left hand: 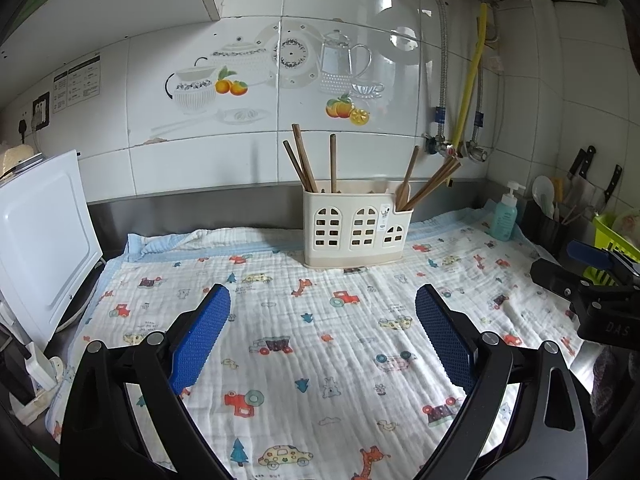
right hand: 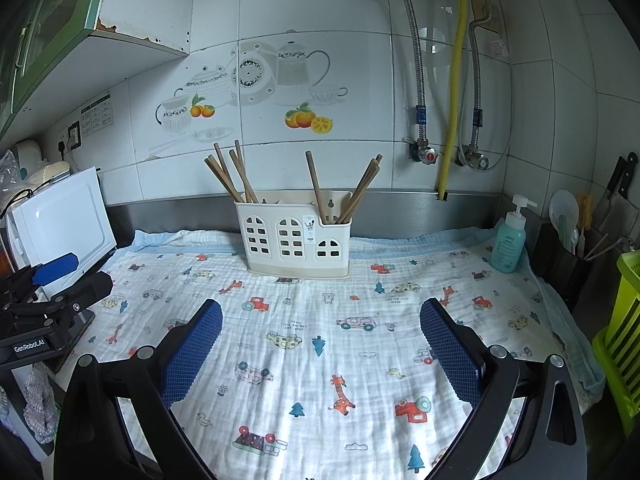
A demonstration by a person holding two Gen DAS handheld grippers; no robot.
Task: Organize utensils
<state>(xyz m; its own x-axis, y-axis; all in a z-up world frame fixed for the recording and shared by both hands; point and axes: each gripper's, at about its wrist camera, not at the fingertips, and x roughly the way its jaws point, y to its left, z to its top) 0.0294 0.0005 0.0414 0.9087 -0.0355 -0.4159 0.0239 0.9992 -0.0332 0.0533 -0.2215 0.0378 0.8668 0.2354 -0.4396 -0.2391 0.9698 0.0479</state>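
Note:
A cream utensil holder (left hand: 356, 232) with arched cut-outs stands at the back of a cartoon-print cloth (left hand: 312, 344); it also shows in the right wrist view (right hand: 294, 236). Several brown wooden chopsticks (left hand: 304, 160) stand in its left and right compartments (right hand: 236, 176). My left gripper (left hand: 322, 300) is open and empty, low over the cloth in front of the holder. My right gripper (right hand: 320, 314) is open and empty too, over the cloth. Each gripper shows at the other view's edge: the right one (left hand: 592, 272), the left one (right hand: 52, 280).
A white appliance (left hand: 40, 248) stands at the left. A teal soap pump bottle (right hand: 510, 240), a black caddy with spoons and knives (right hand: 568, 248) and a green rack (right hand: 624, 332) stand at the right. Pipes and valves run down the tiled wall (right hand: 448, 120).

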